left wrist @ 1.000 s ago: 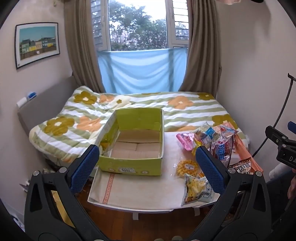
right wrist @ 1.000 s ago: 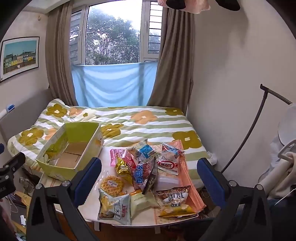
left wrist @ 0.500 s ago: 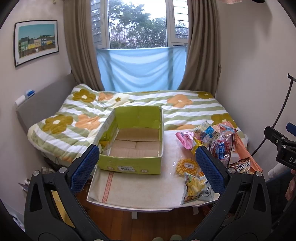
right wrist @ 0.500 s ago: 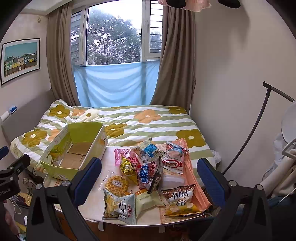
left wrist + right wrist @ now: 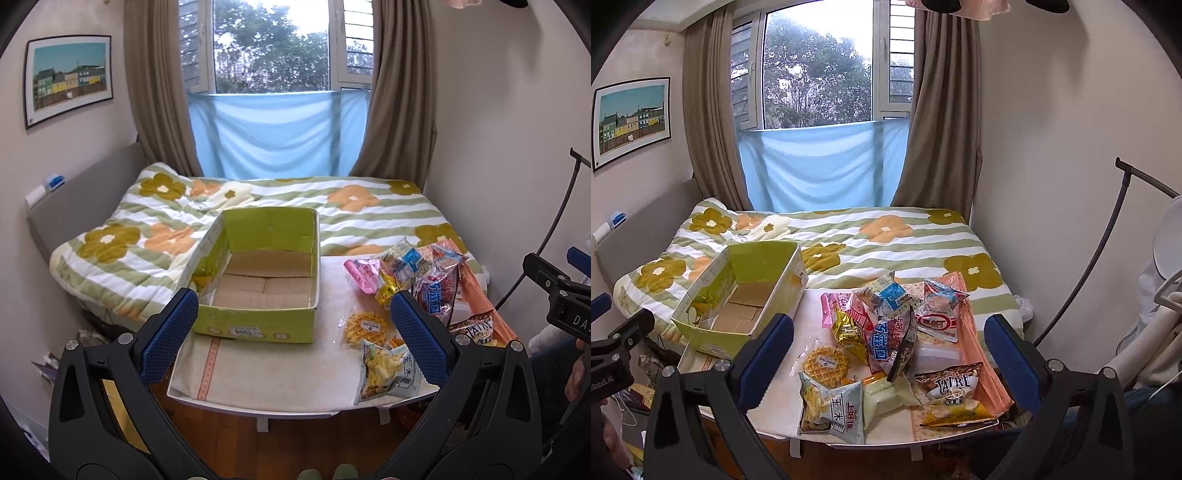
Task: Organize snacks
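Observation:
An empty green cardboard box (image 5: 258,280) (image 5: 738,295) stands on the left of a small white table (image 5: 280,373) (image 5: 783,369). A heap of snack packets (image 5: 894,328) (image 5: 417,277) lies on the table's right side, with a round waffle pack (image 5: 826,363) (image 5: 365,326) and a popcorn bag (image 5: 831,410) (image 5: 388,373) at the front. My left gripper (image 5: 291,332) is open and empty, held before the table's near edge. My right gripper (image 5: 888,352) is open and empty, held before the snack heap.
A bed with a flowered striped quilt (image 5: 258,210) lies behind the table, under a window with brown curtains (image 5: 938,110). A wall is at the right. A dark curved stand (image 5: 1100,251) is at the right. Wooden floor (image 5: 295,443) shows below the table.
Both grippers have moved slightly forward and up toward the table; the table and bed sit a bit lower and nearer in view. Both stay open. Nothing on the table moved.

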Tool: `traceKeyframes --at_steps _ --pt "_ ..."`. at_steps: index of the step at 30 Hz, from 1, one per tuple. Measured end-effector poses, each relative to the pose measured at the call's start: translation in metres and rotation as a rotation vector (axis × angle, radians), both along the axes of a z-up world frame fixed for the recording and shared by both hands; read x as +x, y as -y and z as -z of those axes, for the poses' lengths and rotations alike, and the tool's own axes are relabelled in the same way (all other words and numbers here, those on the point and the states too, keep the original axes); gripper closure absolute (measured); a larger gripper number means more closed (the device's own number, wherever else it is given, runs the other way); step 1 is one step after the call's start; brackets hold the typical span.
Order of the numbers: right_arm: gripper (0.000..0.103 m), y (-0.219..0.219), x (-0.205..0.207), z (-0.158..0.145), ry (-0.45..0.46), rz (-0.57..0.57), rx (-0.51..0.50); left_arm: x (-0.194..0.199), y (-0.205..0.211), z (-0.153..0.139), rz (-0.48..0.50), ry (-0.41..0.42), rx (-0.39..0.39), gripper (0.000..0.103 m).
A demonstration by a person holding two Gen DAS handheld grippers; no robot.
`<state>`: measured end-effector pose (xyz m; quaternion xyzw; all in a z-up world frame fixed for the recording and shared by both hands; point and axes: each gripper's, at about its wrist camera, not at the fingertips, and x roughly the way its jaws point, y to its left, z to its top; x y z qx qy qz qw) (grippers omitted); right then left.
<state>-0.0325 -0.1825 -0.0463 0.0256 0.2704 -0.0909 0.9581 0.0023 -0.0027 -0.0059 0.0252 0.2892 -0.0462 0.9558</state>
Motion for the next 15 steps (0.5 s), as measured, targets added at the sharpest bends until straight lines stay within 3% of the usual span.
traceKeyframes --at_steps 15 --pt "0.000 -0.0002 -0.0019 -0.0008 -0.005 -0.004 0.012 -0.0018 -0.0002 0.0005 0.004 -0.003 -0.003 0.000"
